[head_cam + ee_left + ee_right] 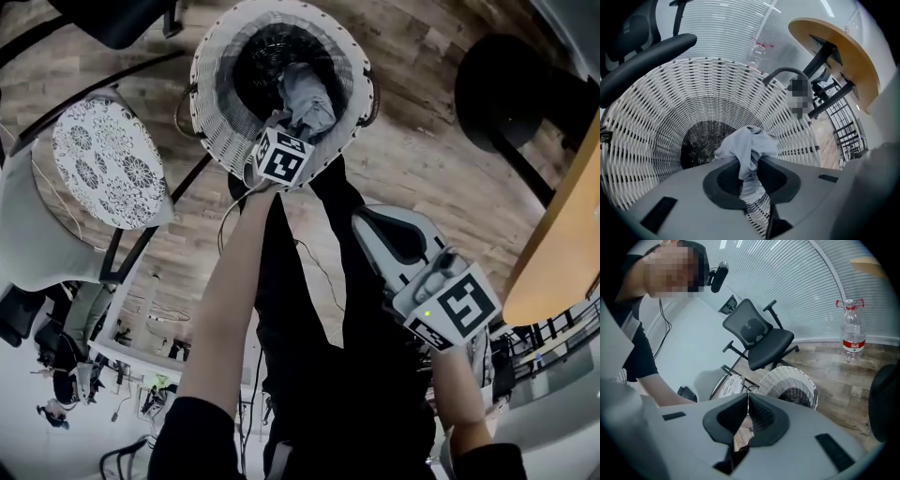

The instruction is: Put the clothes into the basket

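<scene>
1. The left tongs (751, 165) are clamped on a grey garment (746, 143). The cloth passes between the two dark pads and bunches up just beyond their tips.
2. In the head view, the left tongs (298, 120) point steeply down into the mouth of the white woven basket (211, 103). The garment (309, 101) sits inside the opening, towards its right side.
3. In the left gripper view, the garment hangs in front of the inner wall of the basket (661, 117), above the dark bottom. Whether the cloth touches the wall or the bottom cannot be determined.
4. The right tongs (747, 397) are closed together, pad against pad, with nothing between them.
5. In the head view, the right tongs (375, 230) are held well apart from the basket, nearer to the person's body.
6. The basket stands on the wooden floor (422, 122).
7. Surroundings:
   - A patterned round seat (103, 159) is beside the basket.
   - A black office chair (757, 336) is behind it.
   - A water bottle (852, 329) is on the floor by the blinds.
   - A round wooden tabletop (562, 253) is at the right edge.
</scene>
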`<state>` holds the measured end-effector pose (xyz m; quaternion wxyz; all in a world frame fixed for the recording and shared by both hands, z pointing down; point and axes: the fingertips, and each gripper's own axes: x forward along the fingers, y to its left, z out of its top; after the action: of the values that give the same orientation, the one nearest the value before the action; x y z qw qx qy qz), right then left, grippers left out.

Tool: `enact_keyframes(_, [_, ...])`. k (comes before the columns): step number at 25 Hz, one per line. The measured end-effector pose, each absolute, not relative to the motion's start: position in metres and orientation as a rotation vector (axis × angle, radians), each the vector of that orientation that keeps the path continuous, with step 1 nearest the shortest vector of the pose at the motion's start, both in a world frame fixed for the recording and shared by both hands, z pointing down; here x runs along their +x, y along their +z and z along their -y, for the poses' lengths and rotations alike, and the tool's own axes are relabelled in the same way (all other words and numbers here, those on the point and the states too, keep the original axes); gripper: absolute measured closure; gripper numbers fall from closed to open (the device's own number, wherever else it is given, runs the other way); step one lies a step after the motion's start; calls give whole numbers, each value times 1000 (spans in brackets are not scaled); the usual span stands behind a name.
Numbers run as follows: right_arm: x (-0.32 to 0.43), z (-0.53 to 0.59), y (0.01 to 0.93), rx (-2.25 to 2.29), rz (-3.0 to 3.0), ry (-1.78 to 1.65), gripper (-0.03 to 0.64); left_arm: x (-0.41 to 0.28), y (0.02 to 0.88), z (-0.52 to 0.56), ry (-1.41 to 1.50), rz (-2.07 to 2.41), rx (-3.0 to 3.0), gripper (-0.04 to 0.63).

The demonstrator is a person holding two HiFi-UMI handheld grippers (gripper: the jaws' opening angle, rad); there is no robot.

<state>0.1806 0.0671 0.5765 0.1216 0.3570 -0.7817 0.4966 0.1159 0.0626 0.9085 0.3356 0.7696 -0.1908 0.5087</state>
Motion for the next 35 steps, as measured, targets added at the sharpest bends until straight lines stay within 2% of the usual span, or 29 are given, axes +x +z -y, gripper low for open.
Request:
enact_keyframes(22, [168,-108,654,987,2212,1525,600,108,1029,-84,1451,444,1859,479])
enact_keyframes(35, [158,-115,634,1003,2234,1493,600,99,1007,-100,1423,405,1828,465])
